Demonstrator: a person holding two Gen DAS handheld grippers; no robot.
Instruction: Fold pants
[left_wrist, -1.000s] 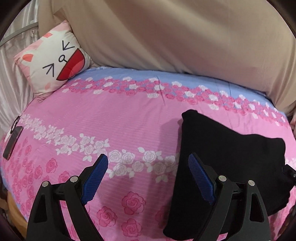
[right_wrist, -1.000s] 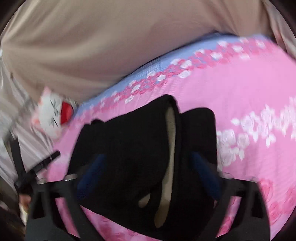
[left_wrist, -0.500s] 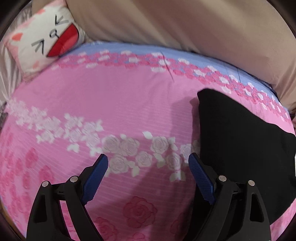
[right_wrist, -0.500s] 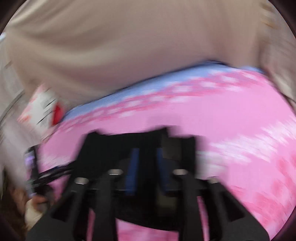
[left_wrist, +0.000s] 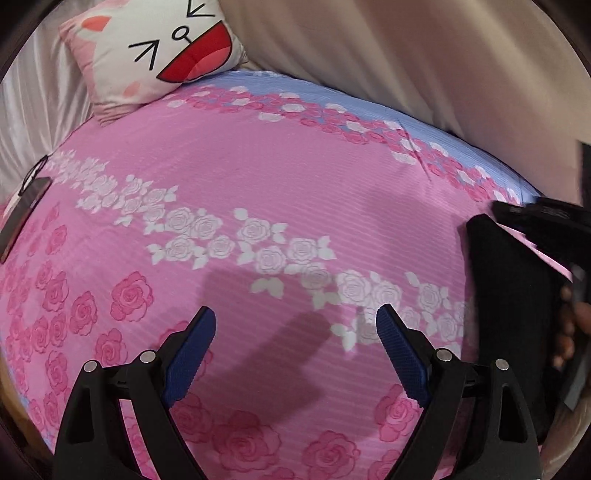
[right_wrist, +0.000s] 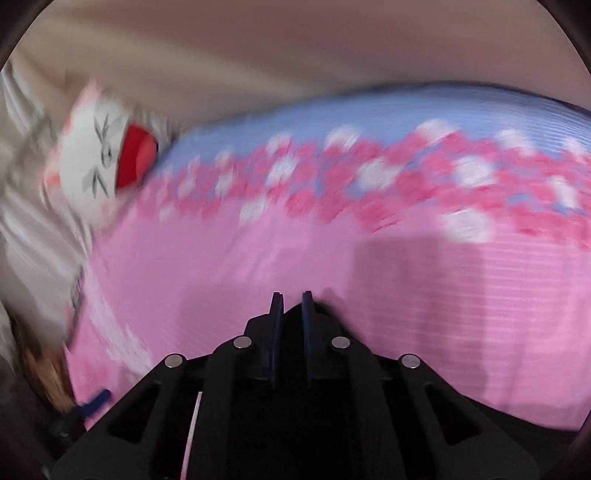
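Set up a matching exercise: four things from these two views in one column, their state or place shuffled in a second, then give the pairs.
Column one:
1. left gripper
2. right gripper
3. cat-face pillow
4. black pants

Column two:
A. propped at the far corner of the bed
B. jaws wide apart over bare sheet
C. dark folded cloth at the right edge
D. closed on black cloth

Pairs: 1-B, 2-D, 3-A, 4-C

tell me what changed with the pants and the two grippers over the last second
The right gripper has just been closing and now pinches the black pants, which have slid to the right edge of the left view. The left gripper stays open and empty over the pink sheet.
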